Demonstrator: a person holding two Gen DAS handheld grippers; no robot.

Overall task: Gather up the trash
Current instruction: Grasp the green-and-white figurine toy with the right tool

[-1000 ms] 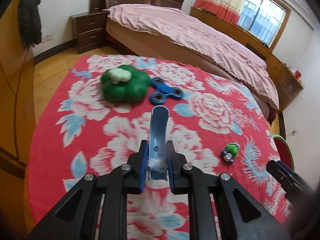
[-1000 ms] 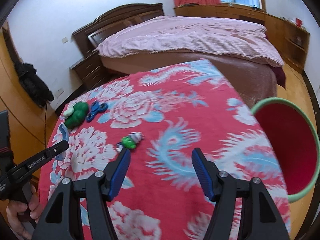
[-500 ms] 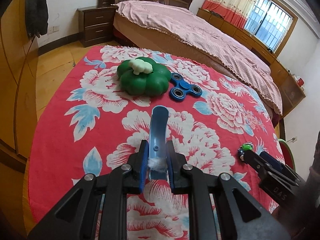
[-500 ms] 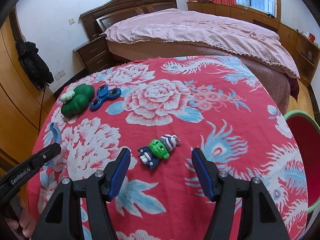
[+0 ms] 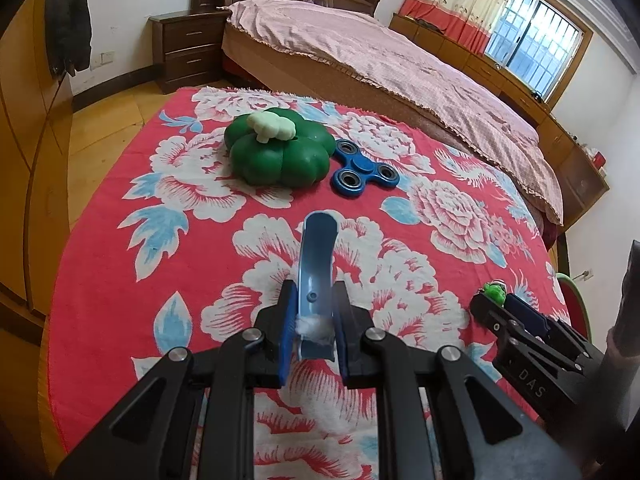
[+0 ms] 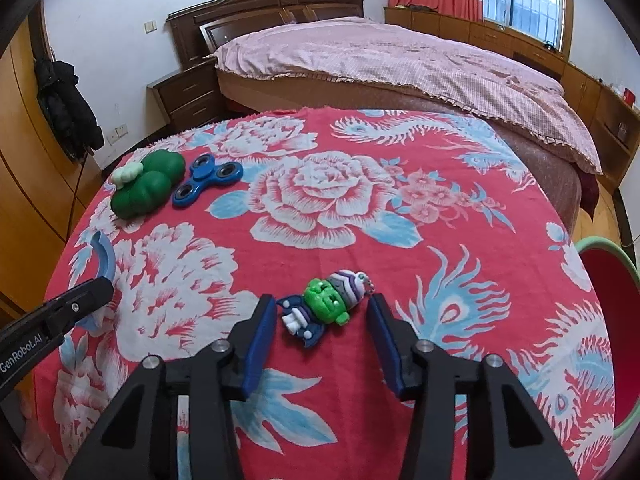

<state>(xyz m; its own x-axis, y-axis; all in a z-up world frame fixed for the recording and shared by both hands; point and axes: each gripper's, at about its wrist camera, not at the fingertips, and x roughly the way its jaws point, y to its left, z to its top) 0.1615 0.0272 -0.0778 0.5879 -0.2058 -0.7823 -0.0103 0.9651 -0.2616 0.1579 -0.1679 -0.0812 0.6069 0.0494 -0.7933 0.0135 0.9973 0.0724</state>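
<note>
"DAS" on right gripper [image 5: 516, 320], "GenRobot.AI" (white lettering) on left gripper [image 6: 92, 296]

bed [image 6: 400, 64] pink cover | nightstand [image 5: 186, 50] beside headboard | dark coat [image 6: 66, 104] hanging | curtained window [image 5: 524, 46]

We see open cloth across the middle of the bench [image 6: 400, 280], between the figure [image 6: 326, 306] and the far toys. The pumpkin [image 6: 146, 190] and the spinner [image 6: 208, 180], just beside each other, block the far left corner. The figure lies between the spread fingers of the right hand-held gripper [image 6: 322, 316], with cloth free on both sides of it. The left hand-held gripper [image 5: 314, 312] and its blue strip [image 5: 316, 256] occupy the near left edge. The red bin [image 6: 608, 320] stands past the right edge.
</note>
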